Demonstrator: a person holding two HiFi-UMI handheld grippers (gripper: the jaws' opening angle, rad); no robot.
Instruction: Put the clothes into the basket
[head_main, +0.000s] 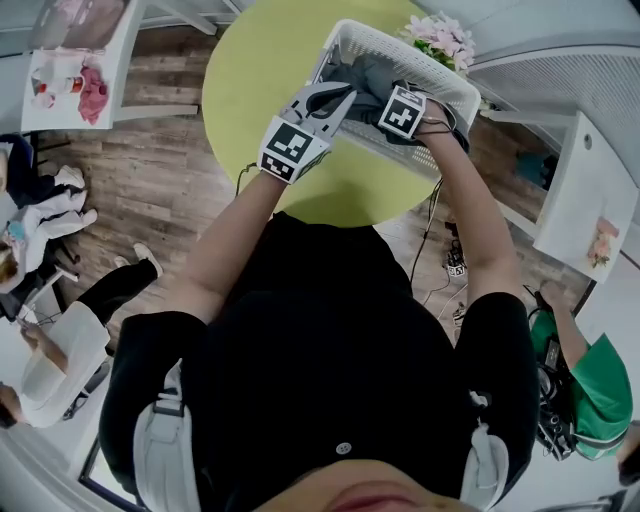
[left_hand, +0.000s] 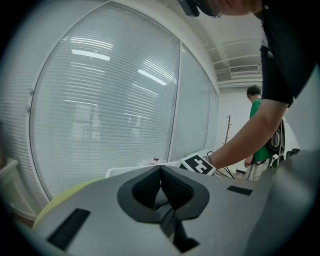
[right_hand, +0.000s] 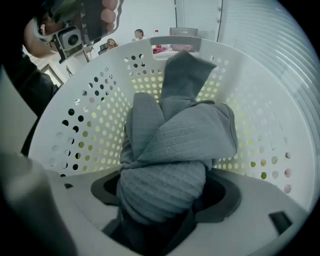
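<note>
As the cloth reaches the basket, we ready the release

While our right tongs (right_hand: 162, 202) stand clamped on a bunched grey cloth (right_hand: 175, 145), the basket (right_hand: 85, 125) wall curves all round ahead of them, so the bundle is inside it. Our left tongs (left_hand: 161, 175) sit closed on nothing, just left of the right pair, at the basket's near rim. We judge the step in hand to be the drop-off, nearly done. Next we would need to part the right jaws wide enough for the thick wad to slip out, then lift clear without snagging a fold.
</note>
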